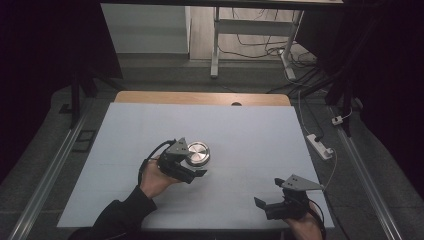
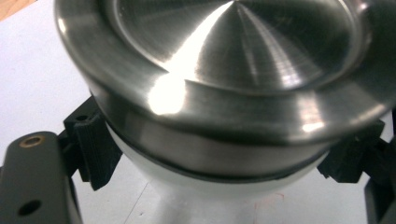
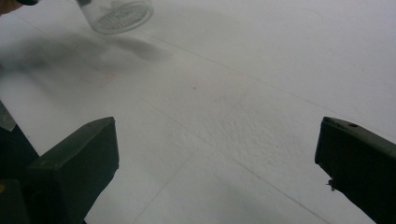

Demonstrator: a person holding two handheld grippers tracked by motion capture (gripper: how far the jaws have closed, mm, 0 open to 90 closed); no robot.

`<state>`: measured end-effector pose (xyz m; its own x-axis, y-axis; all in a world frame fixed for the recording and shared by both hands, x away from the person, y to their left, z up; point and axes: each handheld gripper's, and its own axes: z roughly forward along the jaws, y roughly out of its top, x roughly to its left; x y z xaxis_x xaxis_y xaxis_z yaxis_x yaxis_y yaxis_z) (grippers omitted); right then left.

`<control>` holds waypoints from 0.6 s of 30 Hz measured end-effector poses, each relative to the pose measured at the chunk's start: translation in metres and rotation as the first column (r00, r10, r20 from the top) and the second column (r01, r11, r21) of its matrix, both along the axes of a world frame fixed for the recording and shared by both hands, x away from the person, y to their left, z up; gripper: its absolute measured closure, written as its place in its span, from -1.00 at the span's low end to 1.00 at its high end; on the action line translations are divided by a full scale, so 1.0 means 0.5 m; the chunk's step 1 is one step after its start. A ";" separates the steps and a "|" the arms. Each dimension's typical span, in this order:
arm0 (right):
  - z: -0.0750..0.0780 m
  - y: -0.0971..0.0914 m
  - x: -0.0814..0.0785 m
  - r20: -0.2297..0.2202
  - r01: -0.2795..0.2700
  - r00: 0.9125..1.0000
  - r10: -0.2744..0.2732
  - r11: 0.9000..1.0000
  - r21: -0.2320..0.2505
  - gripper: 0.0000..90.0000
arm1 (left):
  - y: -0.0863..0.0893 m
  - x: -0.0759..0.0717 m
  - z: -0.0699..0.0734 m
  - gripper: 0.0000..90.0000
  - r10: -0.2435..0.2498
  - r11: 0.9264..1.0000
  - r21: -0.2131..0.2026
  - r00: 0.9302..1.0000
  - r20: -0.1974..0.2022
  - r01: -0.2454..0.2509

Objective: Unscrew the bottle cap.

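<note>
the jar w/ a round brushed-steel lid sits in the middle of the tabletop, a bit left of centre in the high view. lid has a raised rim & a shallow dished centre w/ bright glare on it. below the lid, in the left gripper view, a pale whitish body narrows downward; can't tell if the base touches the white surface or hangs just above it. in the right gripper view the jar's clear ribbed lower part shows at the top left, w/ a soft shadow beside it on the white sheet.

left gripper comes at the jar from the near-left side, jaws clamped on the jar just under the lid rim, one black pad on each side of the body. left hand wraps the gripper's rear, dark sleeve running off the bottom edge, cable looping behind it.

right gripper is well apart from the jar, near the front right edge of the tabletop, jaws wide apart w/ nothing between them, just bare white surface. grey three-cornered plate on top of it.

far edge of the tabletop shows a bare wood strip. a white power strip lies on the floor off the right side.
</note>
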<state>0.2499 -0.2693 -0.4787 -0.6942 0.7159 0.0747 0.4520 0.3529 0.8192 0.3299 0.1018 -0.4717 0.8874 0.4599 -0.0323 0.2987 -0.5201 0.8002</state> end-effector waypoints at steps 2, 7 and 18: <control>0.003 0.008 0.001 0.010 -0.018 1.000 0.018 1.000 0.000 -1.00 | 0.000 0.000 -0.001 -0.66 0.001 1.000 -0.001 1.000 -0.001 -0.001; 0.013 0.028 0.006 0.040 -0.062 0.997 0.061 0.998 0.005 -1.00 | -0.001 -0.001 -0.002 -0.66 -0.001 1.000 -0.001 1.000 -0.003 0.001; 0.038 0.078 0.021 0.053 -0.136 0.990 0.134 0.990 0.031 -1.00 | -0.003 -0.005 -0.001 -0.66 -0.002 1.000 -0.007 1.000 -0.003 0.002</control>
